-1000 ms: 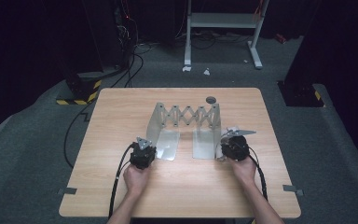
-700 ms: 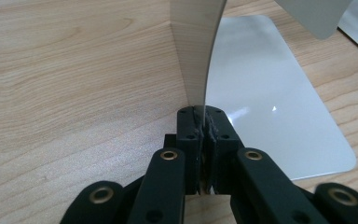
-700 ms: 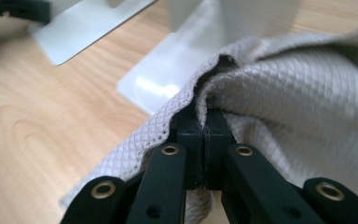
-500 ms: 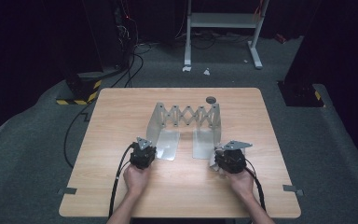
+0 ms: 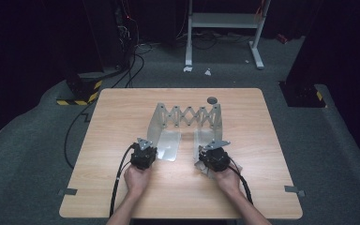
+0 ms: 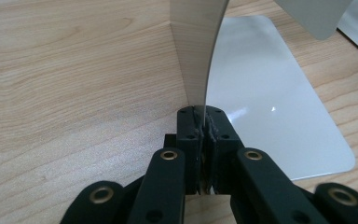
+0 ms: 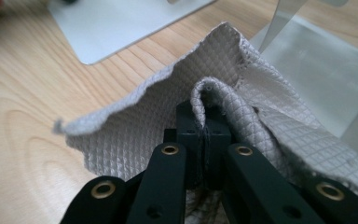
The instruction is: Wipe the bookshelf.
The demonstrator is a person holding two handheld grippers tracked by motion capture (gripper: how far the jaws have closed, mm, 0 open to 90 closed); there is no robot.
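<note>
Both hands come in from the near edge of the desk (image 5: 122,197), one set of tongs each. Left tongs (image 6: 204,122) are closed tight on the bottom edge of a thin upright metal plate (image 6: 196,51); the plate rises straight up from between the jaws. Flat shiny base plate (image 6: 270,93) lies on the desk just to the right of those jaws and ahead of them. Right tongs (image 7: 205,122) are closed on a fold of grey quilted cloth (image 7: 168,116); the cloth bunches over the jaw tips and spreads out on both sides of them, partly on the wood and partly on the metal plate (image 7: 317,65) ahead and to the right. From the high view, left tongs (image 5: 144,153) and right tongs (image 5: 212,154) sit side by side, well apart, each at the near end of a metal rack (image 5: 187,119). The rack's two side plates run away from the tongs and are joined at the far end by a zigzag scissor link (image 5: 190,115). Beyond that link, just past the right side plate, a small dark round disc (image 5: 211,100) lies on the desk. Black cables (image 5: 119,178) trail from the tongs back toward the person.
</note>
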